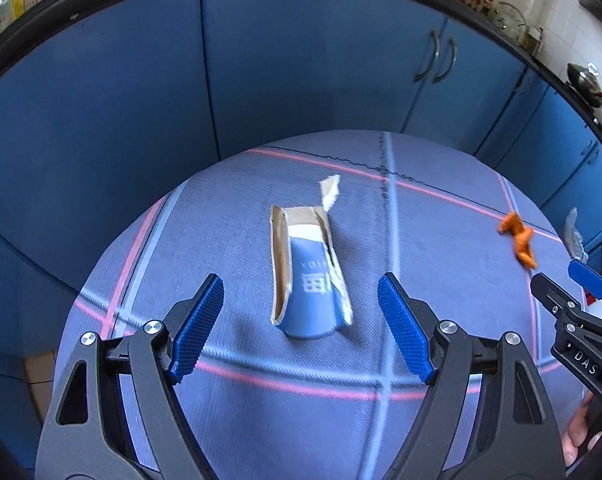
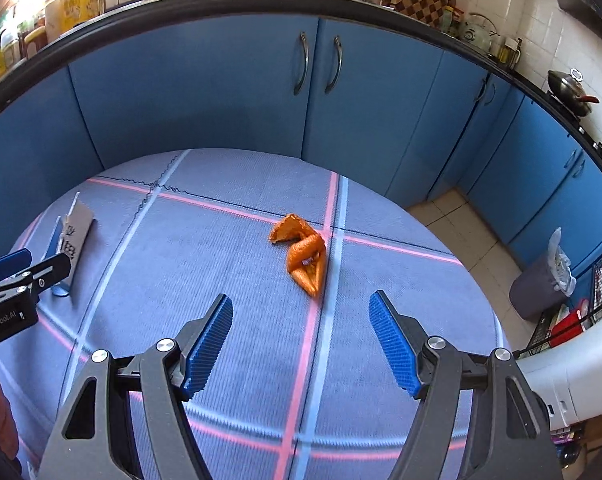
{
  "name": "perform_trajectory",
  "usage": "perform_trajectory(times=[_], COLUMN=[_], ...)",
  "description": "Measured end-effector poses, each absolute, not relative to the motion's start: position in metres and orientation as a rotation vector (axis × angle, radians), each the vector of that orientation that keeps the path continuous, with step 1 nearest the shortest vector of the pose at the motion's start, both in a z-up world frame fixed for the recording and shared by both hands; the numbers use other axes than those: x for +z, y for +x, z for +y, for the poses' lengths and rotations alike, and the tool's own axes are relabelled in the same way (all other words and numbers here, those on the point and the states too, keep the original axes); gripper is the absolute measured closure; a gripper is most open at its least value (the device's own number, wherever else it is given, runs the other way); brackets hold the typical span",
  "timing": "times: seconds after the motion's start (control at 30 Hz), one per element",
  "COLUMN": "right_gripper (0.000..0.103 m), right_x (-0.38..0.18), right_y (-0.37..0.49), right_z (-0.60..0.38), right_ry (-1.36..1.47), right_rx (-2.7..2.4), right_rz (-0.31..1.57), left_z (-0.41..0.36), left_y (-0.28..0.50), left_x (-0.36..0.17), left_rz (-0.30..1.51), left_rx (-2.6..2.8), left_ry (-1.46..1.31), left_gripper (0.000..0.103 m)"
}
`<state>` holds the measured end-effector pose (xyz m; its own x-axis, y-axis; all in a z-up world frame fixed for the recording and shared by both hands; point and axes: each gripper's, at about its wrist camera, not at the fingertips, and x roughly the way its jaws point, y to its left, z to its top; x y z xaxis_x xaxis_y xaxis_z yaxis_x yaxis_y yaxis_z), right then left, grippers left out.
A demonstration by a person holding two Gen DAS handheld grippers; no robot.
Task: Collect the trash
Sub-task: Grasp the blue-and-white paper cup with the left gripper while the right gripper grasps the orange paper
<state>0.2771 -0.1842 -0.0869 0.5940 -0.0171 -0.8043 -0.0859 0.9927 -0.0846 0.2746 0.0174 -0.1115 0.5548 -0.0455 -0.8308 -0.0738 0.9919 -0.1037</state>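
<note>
Fingers of the left gripper [image 1: 301, 326] stand spread and empty above a torn blue carton [image 1: 309, 272] on the cloth-covered surface [image 1: 229, 208]. Right gripper [image 2: 301, 338] gapes empty before an orange peel [image 2: 305, 256]. Beyond, a lined bin [image 2: 541, 284] has blurred contents.

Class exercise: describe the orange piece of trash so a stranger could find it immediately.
Start at the round table with the blue checked cloth before the blue cabinets. Near a crossing of pink and pale-blue stripes lies the crumpled orange wrapper. The only other trash, a torn blue carton, lies flatter and longer.
</note>
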Motion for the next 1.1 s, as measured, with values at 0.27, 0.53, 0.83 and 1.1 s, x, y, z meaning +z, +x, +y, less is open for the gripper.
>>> perform_trajectory(times=[0.27,0.53,0.83,1.1], right_gripper=[0.034,0.034,0.082,0.093], right_x=[-0.102,-0.113,-0.111,-0.097], right_y=[0.307,0.322,0.302,0.271], right_z=[-0.182,-0.186,-0.161,-0.162], right_ry=[-0.113,-0.051,-0.175,-0.179], right_rx=[0.041,0.060,0.128,0.160], right_rz=[0.958,0.970,0.909,0.876], left_z=[0.025,0.023,-0.002,0.000], left_y=[0.294,0.301,0.298,0.270], left_x=[-0.124,-0.124,-0.123,-0.102], left_rz=[0.994,0.970,0.936,0.862], left_rx=[0.046,0.075,0.028,0.019], left_ry=[-0.130,-0.080,0.001,0.011], left_gripper=[0.024,0.028,0.069,0.069])
